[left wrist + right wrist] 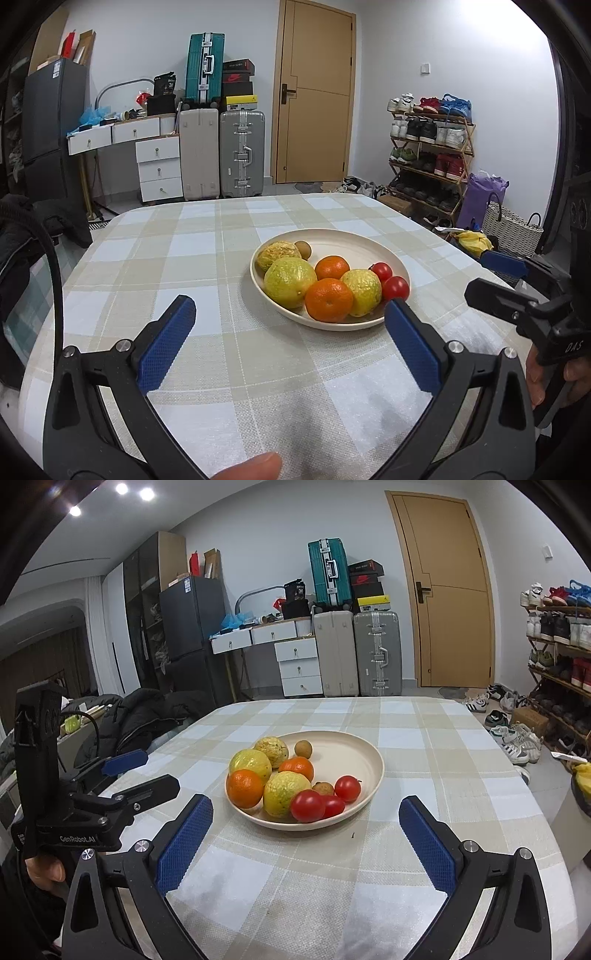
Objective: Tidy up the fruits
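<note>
A cream plate [373, 247] [351, 746] on the checked tablecloth holds the fruit: yellow-green lemons [290, 282] [286, 792], two oranges [328, 300] [245, 788], red tomatoes [395, 288] [307, 805] and small brown longans [303, 249] [303, 748]. My left gripper [290, 314] is open and empty, just in front of the plate's near left rim. My right gripper [306, 814] is open and empty, in front of the plate's near rim. Each gripper shows in the other's view: the right one at the right edge [491, 277], the left one at the left [140, 771].
The table [207, 258] [424, 775] carries a beige and white checked cloth. A dark jacket [147, 712] lies on a chair at the left. Suitcases [242, 151], a drawer desk, a door and a shoe rack [428, 155] stand beyond the table.
</note>
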A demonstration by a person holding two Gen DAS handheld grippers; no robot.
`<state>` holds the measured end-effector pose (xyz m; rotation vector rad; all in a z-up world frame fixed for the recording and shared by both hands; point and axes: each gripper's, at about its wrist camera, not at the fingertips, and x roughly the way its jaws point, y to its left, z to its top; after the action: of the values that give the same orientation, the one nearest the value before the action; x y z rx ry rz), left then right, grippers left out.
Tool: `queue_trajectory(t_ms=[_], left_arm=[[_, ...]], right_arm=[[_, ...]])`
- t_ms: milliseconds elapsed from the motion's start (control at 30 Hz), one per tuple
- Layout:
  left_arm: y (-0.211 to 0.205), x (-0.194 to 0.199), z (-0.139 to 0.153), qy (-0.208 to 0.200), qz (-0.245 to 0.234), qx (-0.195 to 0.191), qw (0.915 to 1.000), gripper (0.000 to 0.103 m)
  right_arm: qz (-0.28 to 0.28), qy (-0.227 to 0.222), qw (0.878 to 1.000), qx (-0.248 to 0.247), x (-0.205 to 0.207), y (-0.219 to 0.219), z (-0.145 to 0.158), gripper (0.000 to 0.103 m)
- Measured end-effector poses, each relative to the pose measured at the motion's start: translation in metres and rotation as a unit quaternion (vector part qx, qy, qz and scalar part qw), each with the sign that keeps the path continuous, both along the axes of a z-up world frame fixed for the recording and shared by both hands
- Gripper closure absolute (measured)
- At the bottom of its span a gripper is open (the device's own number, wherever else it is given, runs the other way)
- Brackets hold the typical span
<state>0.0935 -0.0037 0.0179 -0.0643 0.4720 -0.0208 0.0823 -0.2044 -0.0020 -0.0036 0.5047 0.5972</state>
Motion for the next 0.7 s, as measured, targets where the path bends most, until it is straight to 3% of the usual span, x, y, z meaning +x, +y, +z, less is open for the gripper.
queue_trajectory(t_ms=[700], left_arm=[[0.0017,-0.0003,0.0011,-0.005,0.002,0.0,1.0,0.001]], right_arm=[[-0.003,-0.011,1.0,-0.01,-0.0033,0.0015,0.0007,0.0]])
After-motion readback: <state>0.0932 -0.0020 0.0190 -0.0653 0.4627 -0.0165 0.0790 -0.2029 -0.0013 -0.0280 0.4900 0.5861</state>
